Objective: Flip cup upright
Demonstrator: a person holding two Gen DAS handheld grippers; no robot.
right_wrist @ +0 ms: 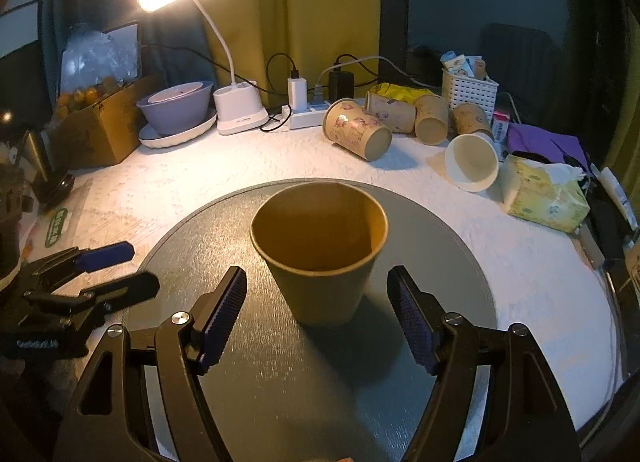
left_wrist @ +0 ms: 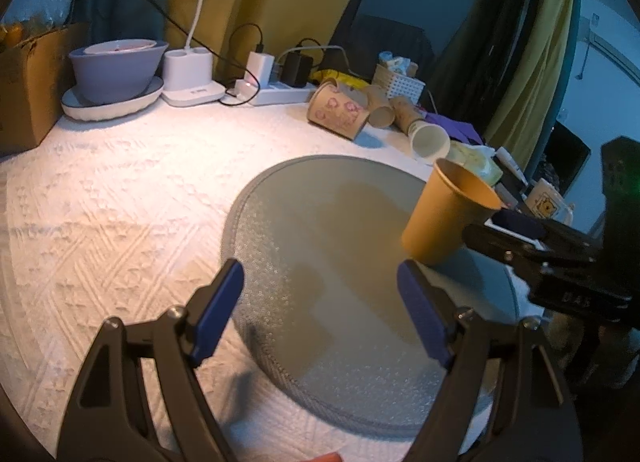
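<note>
A plain tan paper cup (right_wrist: 320, 250) stands upright on its narrow base, open mouth up, on the round grey mat (right_wrist: 440, 229). Its wall is unprinted and flares from the base to a rolled rim; the inside is the same tan and looks empty, with a seam line running down the inner wall at about 2 o'clock. In the right wrist view it sits a little toward 12 o'clock of the mat's middle and throws a shadow toward 5 o'clock. In the left wrist view the cup (left_wrist: 450, 213) stands near the mat's (left_wrist: 320, 221) 3 o'clock edge
</note>
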